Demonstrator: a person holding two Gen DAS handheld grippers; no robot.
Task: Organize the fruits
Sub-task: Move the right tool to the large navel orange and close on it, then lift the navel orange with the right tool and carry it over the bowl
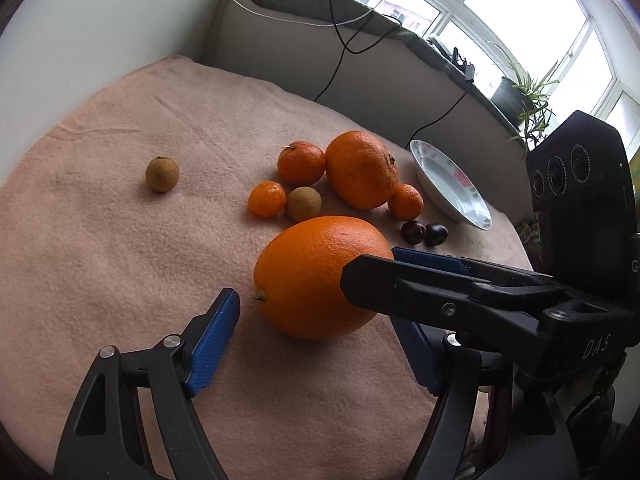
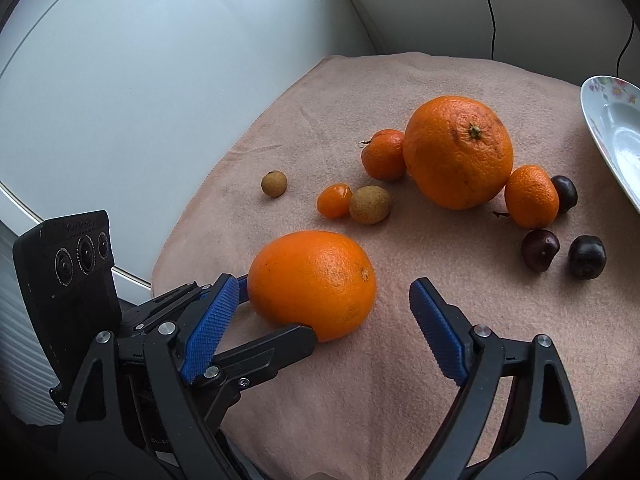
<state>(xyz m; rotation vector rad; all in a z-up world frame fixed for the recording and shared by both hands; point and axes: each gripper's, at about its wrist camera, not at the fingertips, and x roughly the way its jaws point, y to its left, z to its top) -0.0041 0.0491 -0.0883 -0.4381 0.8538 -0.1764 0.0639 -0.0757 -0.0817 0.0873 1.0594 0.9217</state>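
A large orange (image 1: 320,276) (image 2: 312,282) lies on the pink cloth (image 1: 120,240) (image 2: 400,380), between the open jaws of both grippers. My left gripper (image 1: 316,324) is open around it; its jaws also show at the left of the right wrist view. My right gripper (image 2: 324,308) is open, its jaws crossing in from the right in the left wrist view. Behind lie a bigger orange (image 1: 362,168) (image 2: 458,152), small tangerines (image 1: 301,163) (image 2: 531,196), two longans (image 1: 162,174) (image 2: 370,205) and dark cherries (image 1: 424,233) (image 2: 540,250).
A white flowered plate (image 1: 444,176) (image 2: 612,120) stands at the cloth's far right. A wall, cables and a windowsill with a potted plant (image 1: 524,96) lie beyond. The cloth's left edge drops off to a white surface (image 2: 100,100).
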